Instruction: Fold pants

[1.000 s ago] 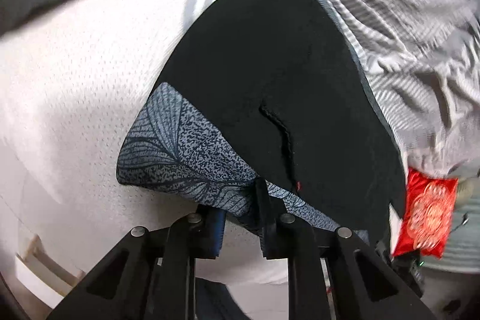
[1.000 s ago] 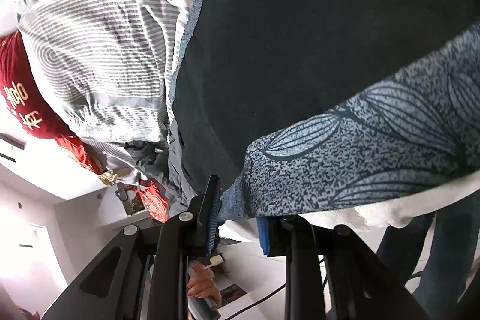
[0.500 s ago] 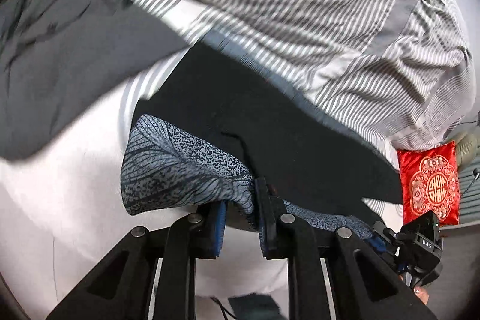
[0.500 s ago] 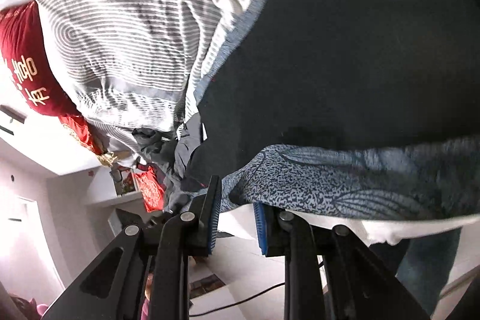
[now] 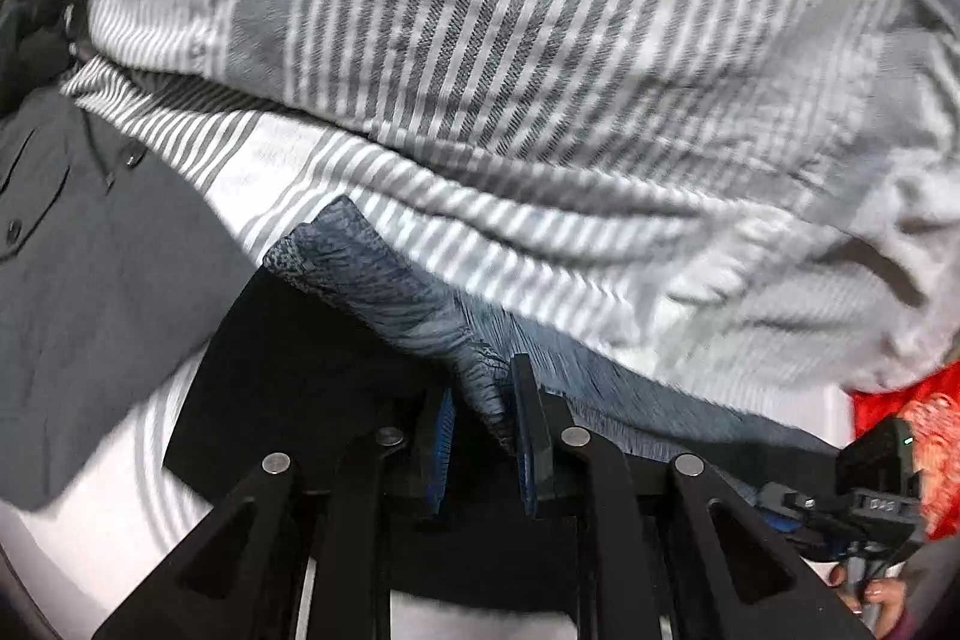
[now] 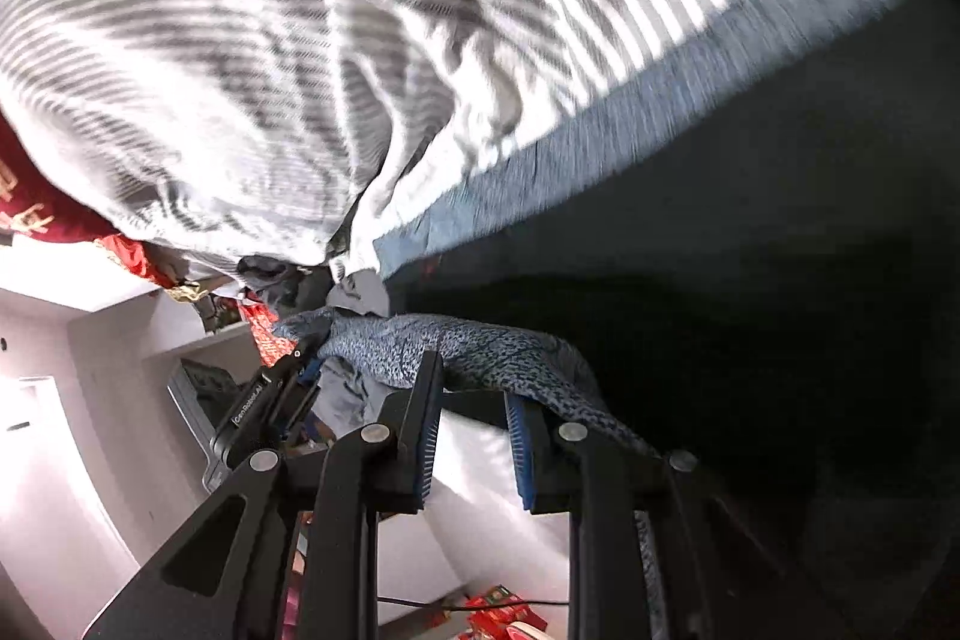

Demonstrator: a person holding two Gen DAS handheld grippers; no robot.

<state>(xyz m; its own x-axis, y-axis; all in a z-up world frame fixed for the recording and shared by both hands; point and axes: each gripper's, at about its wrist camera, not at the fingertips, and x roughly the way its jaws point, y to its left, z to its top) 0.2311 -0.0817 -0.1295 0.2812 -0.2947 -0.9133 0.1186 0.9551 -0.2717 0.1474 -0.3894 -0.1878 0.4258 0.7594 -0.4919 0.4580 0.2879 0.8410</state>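
Left gripper [image 5: 483, 436] part open, blue pads apart, a bunched fold of the patterned blue-grey hem [image 5: 420, 316] of the black pants [image 5: 300, 370] lying between the fingers against the right pad; whether actually pinched, cannot tell. Right gripper [image 6: 471, 436] likewise part open, patterned hem draped over the fingertips, not clearly clamped. Pants spread on the grey-and-white striped bedding [image 5: 540, 70], beside a dark grey button shirt [image 5: 78, 250]. Red embroidered cushion [image 5: 924, 430] at the far right.
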